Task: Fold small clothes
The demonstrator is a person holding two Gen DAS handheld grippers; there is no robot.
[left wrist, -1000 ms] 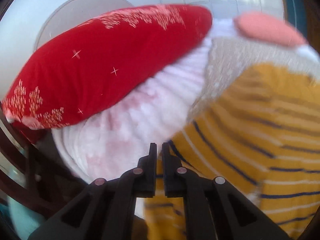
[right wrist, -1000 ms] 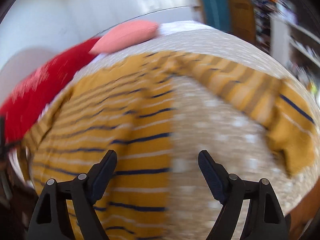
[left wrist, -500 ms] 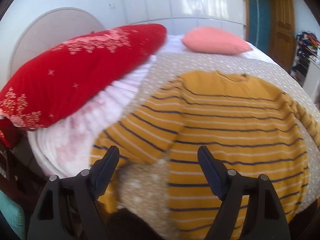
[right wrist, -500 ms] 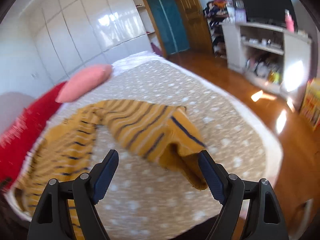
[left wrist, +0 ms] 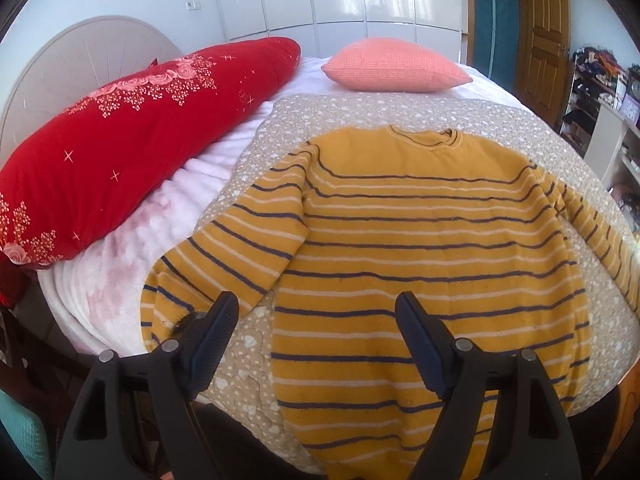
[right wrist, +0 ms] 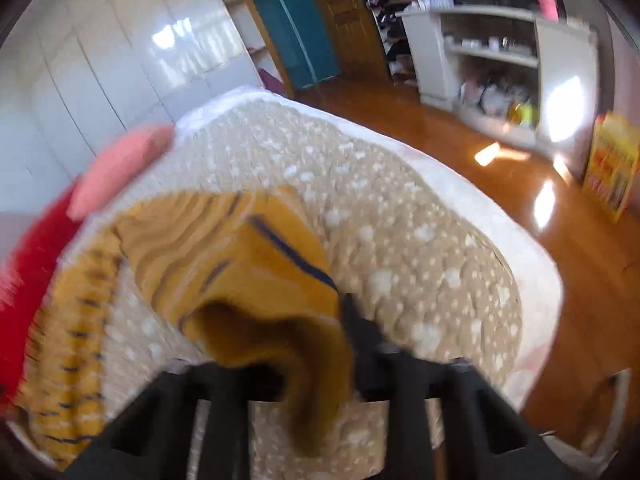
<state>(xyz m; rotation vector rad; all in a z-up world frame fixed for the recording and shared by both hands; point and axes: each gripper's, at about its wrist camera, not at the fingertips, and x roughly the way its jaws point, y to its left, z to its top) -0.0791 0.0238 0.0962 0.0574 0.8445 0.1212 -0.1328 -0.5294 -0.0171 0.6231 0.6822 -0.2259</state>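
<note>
left tongs (left wrist: 316, 332) hang wide above the striped sweater (left wrist: 424, 248), flat on the bed (left wrist: 360, 116); right tongs (right wrist: 320, 344) pinch its right sleeve cuff (right wrist: 272, 332) (blurred). no fold is made yet.

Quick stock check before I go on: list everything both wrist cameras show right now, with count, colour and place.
sweater: 1, mustard with navy and white stripes, flat on the bed, neck away from the camera
sleeve cuff: 1, mustard, at the right gripper
bedspread: 1, beige with white spots, under the sweater
red pillow: 1, red with floral print, at the headboard side
pink cushion: 1, salmon, far end of the bed
shelf unit: 1, white, across the wooden floor
left gripper: black, open above the sweater's hem
right gripper: black, blurred, closing state unclear
</note>
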